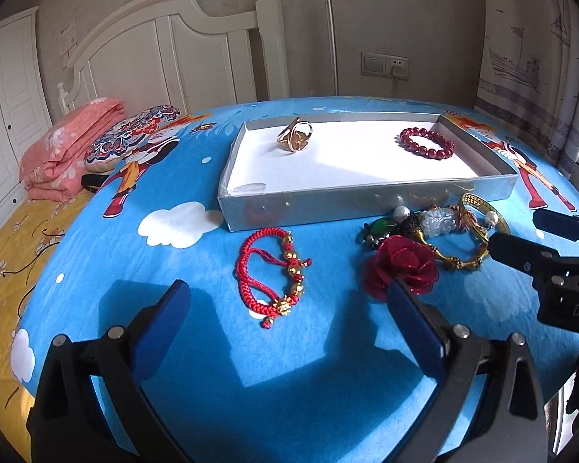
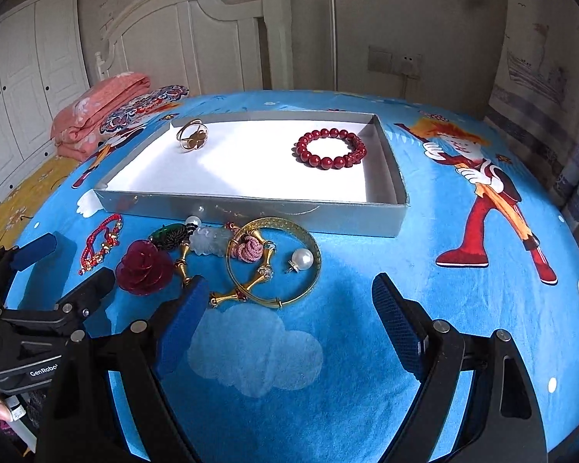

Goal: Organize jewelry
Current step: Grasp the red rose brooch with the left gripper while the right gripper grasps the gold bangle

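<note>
A shallow silver box with a white floor sits on the blue cartoon cloth. It holds a gold ring at the left and a red bead bracelet at the right. In front of the box lie a red cord bracelet with gold beads, a red rose, a gold bangle, a pearl earring, a jade pendant and a green gem. My left gripper is open just short of the cord bracelet. My right gripper is open near the bangle.
The cloth-covered table drops off to a bed with a yellow sheet at the left. Folded pink bedding and a patterned pillow lie there. A white headboard and a curtain stand behind.
</note>
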The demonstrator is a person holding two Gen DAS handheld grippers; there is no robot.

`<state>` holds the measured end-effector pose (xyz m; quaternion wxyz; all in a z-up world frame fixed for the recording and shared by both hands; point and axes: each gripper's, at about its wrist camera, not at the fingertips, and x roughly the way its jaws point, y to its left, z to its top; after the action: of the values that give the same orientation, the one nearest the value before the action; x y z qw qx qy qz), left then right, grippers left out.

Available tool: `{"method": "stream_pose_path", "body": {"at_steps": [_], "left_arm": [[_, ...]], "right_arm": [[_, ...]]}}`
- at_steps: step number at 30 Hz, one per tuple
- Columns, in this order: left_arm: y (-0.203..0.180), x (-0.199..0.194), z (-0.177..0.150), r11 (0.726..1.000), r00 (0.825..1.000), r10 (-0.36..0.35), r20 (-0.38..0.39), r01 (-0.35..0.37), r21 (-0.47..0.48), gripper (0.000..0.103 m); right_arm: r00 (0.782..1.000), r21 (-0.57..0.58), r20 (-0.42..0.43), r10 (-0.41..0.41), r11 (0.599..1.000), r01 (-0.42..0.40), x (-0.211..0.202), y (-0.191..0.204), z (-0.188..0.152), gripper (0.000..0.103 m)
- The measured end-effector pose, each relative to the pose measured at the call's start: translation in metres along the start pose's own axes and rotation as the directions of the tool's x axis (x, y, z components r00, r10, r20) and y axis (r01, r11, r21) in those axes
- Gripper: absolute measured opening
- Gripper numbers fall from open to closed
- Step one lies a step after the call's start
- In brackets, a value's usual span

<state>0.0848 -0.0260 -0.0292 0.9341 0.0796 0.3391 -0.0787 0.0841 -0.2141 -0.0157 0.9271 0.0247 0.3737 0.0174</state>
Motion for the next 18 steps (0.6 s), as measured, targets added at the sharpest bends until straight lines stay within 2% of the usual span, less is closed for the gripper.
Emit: {"method": "stream_pose_path", "body": {"at_steps": [8,14,15,18], "left_arm": [[0.005,-0.003,0.001,1.0,1.0,-0.021,0.009,0.021,-0.017,0.098],[0.001,0.0,0.004,0.997,0.998,-0.063,-0.008,0.063,-0.035,0.098],[0.001,0.0,0.004,0.997,0.997,-0.071,-0.009,0.071,-0.036,0.098],[-0.004,0.0,0.005,0.995,0.996,-0.092,-0.012,0.092,-0.03,0.098]], "right_arm": [[0.998,0.002,-0.054,-0.018,1.0,0.018,0.016,0.004,0.013,0.077],[0.996,-0.013,-0.091,-0.01,1.0,0.009,0.024,0.008,0.013,0.063],[0.996,-0.018,-0.091,-0.002,1.0,0.001,0.024,0.009,0.011,0.055],[0.999,0.0,-0.052,-0.002,1.0,0.002,0.017,0.005,0.009,0.055]]}}
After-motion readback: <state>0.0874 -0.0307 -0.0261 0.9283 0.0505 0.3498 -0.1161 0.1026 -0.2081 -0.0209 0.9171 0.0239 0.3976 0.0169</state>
